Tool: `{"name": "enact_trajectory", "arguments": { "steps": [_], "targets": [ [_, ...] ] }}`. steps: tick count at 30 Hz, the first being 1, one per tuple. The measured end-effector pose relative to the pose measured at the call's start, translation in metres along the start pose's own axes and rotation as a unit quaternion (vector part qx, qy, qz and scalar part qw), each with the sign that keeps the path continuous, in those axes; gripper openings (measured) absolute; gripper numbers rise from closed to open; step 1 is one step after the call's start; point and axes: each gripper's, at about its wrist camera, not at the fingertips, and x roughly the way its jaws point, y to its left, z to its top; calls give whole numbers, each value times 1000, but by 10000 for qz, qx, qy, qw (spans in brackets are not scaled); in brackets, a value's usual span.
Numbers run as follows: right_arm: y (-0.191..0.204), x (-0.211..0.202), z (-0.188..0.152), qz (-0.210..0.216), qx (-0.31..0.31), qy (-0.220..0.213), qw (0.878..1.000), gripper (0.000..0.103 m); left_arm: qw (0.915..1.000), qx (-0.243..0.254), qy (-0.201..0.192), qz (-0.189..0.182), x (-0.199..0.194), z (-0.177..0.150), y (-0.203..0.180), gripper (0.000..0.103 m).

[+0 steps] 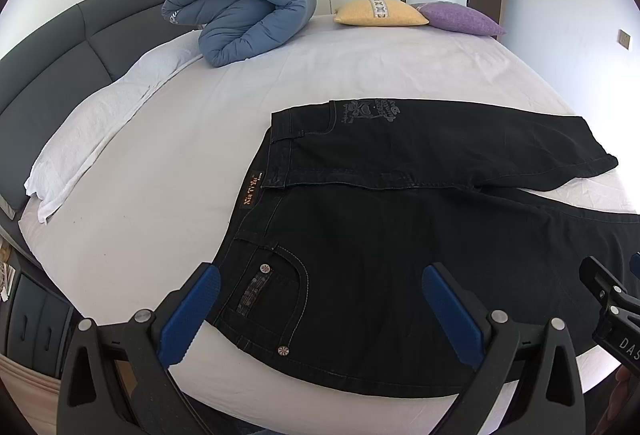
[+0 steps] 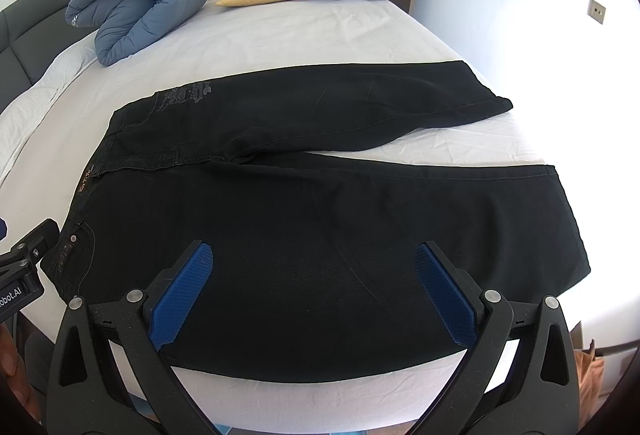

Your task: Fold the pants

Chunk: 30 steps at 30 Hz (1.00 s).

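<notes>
In the left wrist view, the black pants [image 1: 400, 235] were seen spread flat on the white bed [image 1: 180, 139], waistband toward the left and the 2 legs running off to the right. The left tongs [image 1: 320, 311] were held wide apart with nothing gripped, their 2 blue pads [image 1: 188, 311] poised above the near hip and pocket area. Whether the pads touched the fabric could not be told. The tip of the right tongs [image 1: 608, 295] was visible at the right edge, over the near leg. A rolled blue duvet [image 1: 244, 11], a yellow cushion [image 1: 380, 13] and a purple cushion [image 1: 460, 19] were seen at the far side of the bed.

In the right wrist view, the pants [image 2: 320, 215] were shown with the legs splayed in a narrow V, hems to the right. The right tongs [image 2: 314, 291] were spread wide and held nothing, positioned above the near leg close to the bed's front edge. Part of the left tongs [image 2: 28, 259] was seen at the left edge, just beside the waistband pocket.
</notes>
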Motion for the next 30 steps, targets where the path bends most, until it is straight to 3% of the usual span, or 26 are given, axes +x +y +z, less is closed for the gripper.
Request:
{"name": "enact_trajectory", "arguments": {
  "steps": [30],
  "targets": [
    [5,3,1,39,-35,19,10000,103,10000,20,25,1,3,-1,-1,103]
  ]
}}
